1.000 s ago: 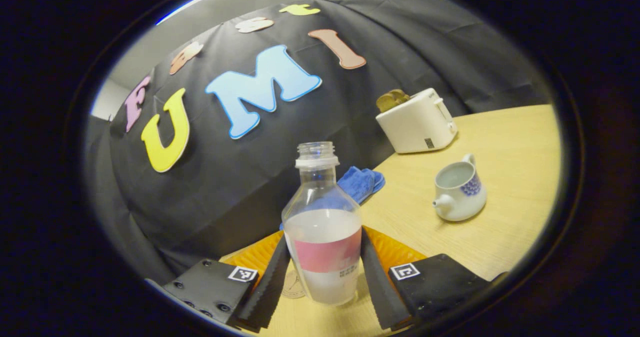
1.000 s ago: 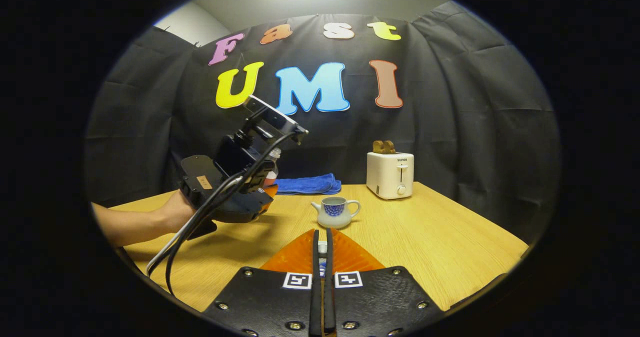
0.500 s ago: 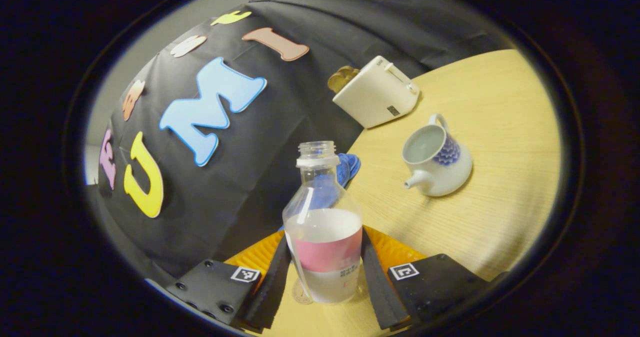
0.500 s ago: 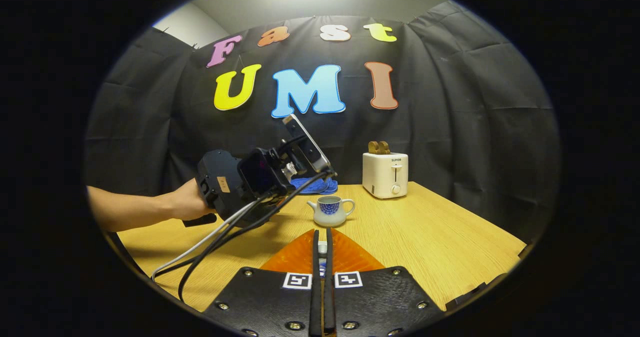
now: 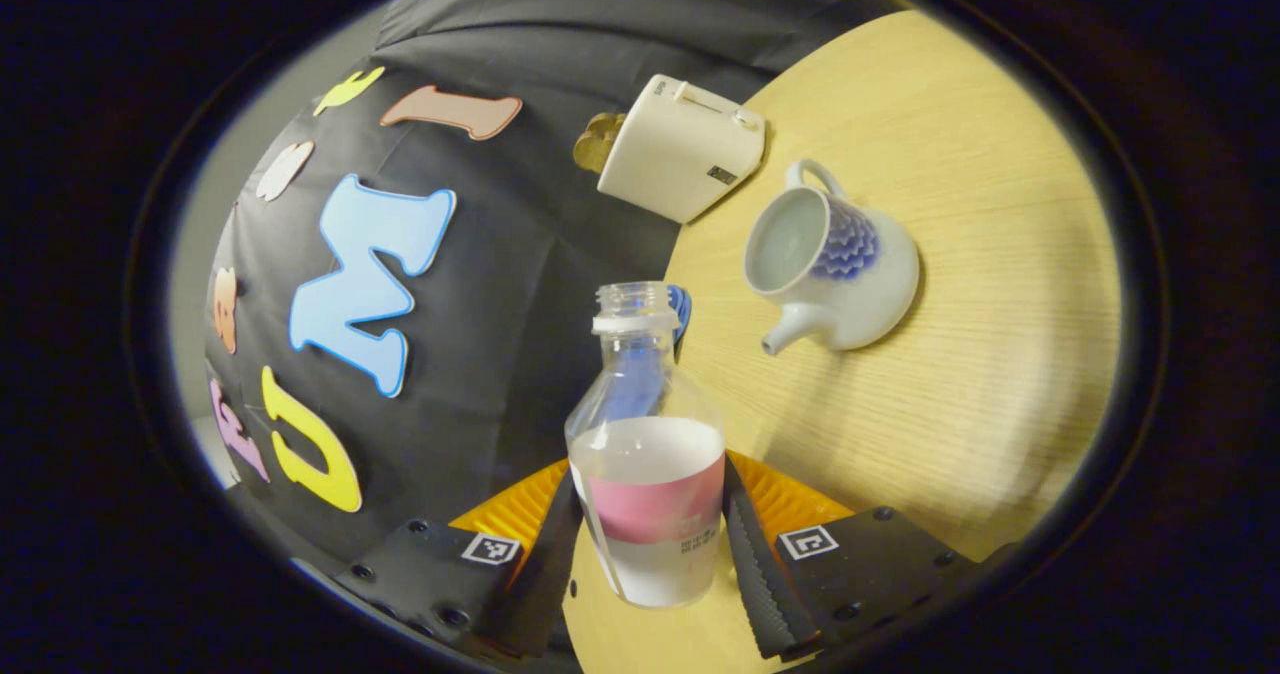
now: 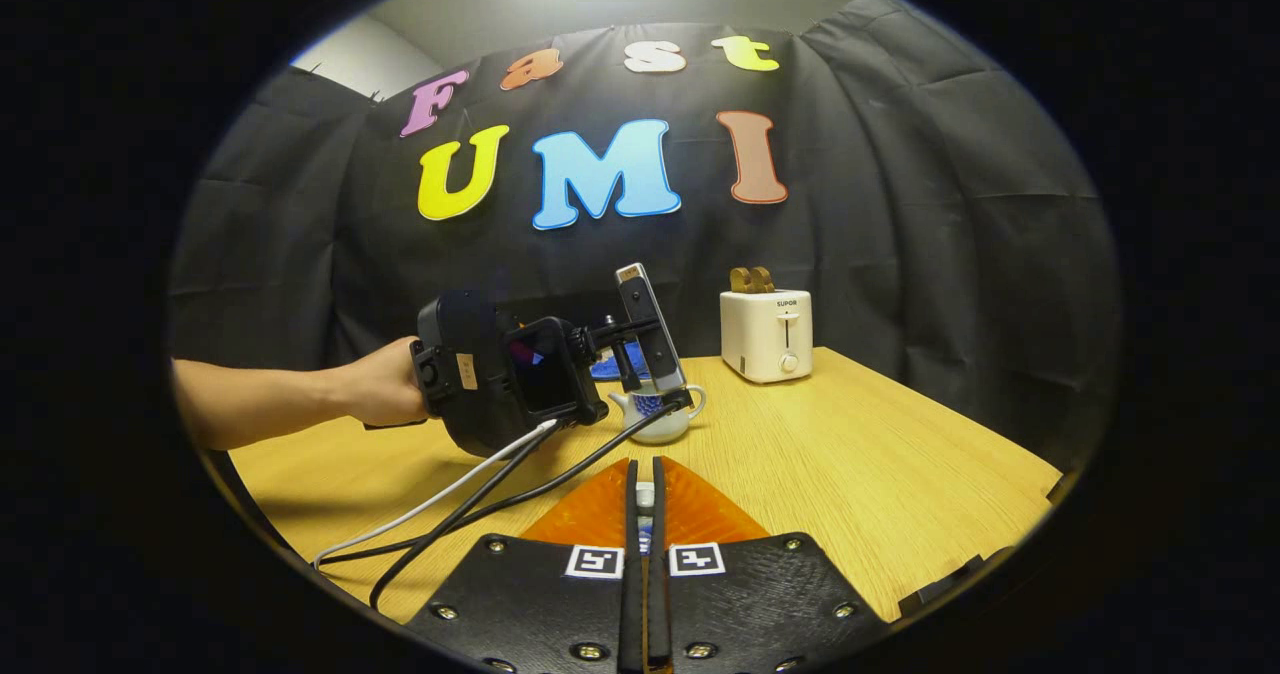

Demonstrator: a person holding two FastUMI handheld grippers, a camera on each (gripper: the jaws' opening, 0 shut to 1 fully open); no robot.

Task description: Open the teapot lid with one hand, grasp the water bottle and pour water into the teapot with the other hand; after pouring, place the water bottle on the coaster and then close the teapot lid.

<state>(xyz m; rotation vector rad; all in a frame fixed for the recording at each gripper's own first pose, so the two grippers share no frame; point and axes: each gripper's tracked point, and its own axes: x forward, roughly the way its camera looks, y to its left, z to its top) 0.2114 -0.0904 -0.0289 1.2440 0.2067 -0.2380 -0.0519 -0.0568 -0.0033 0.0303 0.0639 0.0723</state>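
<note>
Your left gripper held the water bottle tight by its middle, in the air and tipped toward the teapot. The teapot sat open on the table, beside the bottle's mouth, not under it. Tip more from there and water could splash on the wood. Your right gripper was squeezed almost shut on a small thing, probably the lid. It could slip out.

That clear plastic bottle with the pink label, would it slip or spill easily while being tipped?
Probably spill-prone: the clear plastic water bottle with the pink label has no cap and is roughly half full. Slipping seems unlikely, since the left hand-held gripper clamps its labelled body on both sides. Thin plastic may flex.
</note>
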